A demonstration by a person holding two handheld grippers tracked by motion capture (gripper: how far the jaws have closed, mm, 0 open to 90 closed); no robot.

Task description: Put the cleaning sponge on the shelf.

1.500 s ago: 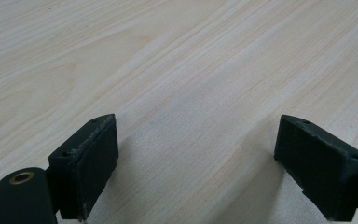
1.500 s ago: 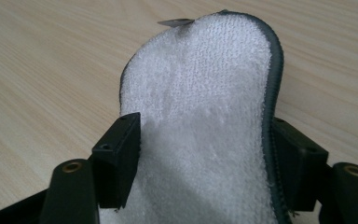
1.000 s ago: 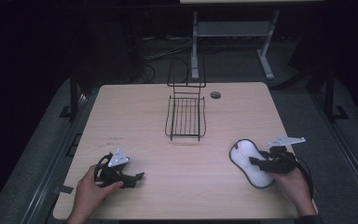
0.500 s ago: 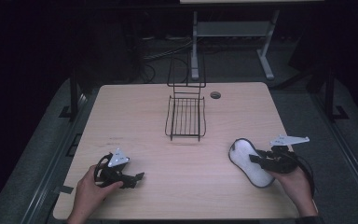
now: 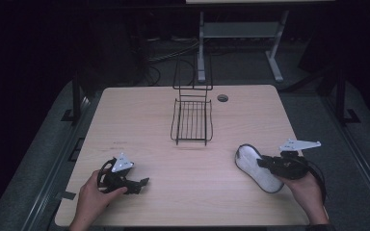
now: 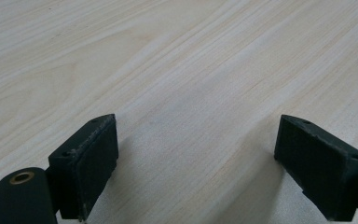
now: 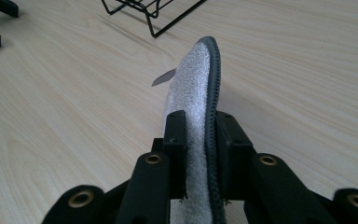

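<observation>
Pinching the insole (image 7: 196,88) on its edge, the right gripper (image 5: 264,163) had just been closing its jaws, and now both black pads pressed on it, one on the fluffy white side and one on the dark rim side. The insole stuck out straight ahead of the jaws, standing on its edge. In the high view it showed white, just left of the right hand (image 5: 308,188), on the table (image 5: 139,115). A small grey tag poked out from its fluffy side; it may have been a label, but it was too small to tell.

Far ahead of the right gripper stood the wire rack (image 5: 191,121), well apart from the insole.

The left gripper (image 5: 139,185) rested low on the table in the left hand (image 5: 92,195). Its jaws were spread wide, with bare wood between them. It was well apart from the insole and the rack.
</observation>
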